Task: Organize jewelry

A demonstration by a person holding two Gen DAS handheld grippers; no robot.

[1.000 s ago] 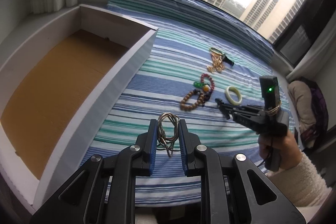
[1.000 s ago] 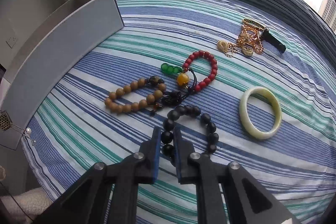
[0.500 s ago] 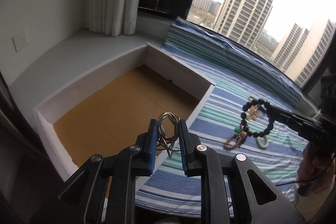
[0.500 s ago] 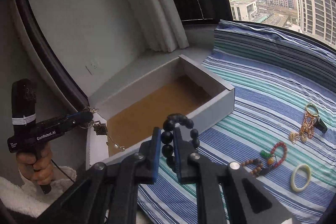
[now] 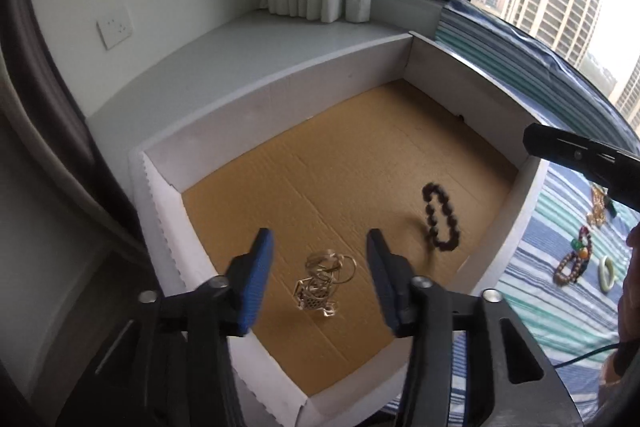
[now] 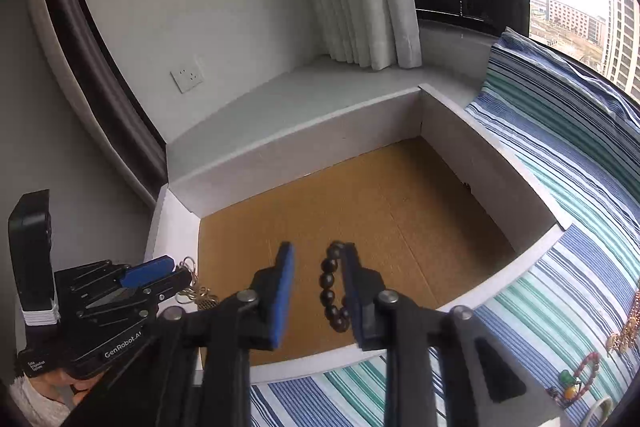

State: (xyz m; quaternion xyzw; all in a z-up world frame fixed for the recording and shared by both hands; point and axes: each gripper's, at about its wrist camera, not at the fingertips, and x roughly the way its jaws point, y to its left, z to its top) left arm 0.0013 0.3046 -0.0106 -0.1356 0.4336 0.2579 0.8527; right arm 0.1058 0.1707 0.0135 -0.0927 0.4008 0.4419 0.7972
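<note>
A tangled metal necklace lies on the brown floor of a white cardboard box, below the left tool, whose fingers are spread apart. A black bead bracelet hangs blurred above the box floor, beside the right tool, also spread apart. More jewelry lies on the striped cloth.

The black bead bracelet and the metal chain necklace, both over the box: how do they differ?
The black bead bracelet is one loop of dark round beads; the metal chain necklace is a tangle of thin pale rings and chain. The bracelet looks blurred, possibly falling; the necklace is sharp on the box floor. Neither is gripped.
</note>
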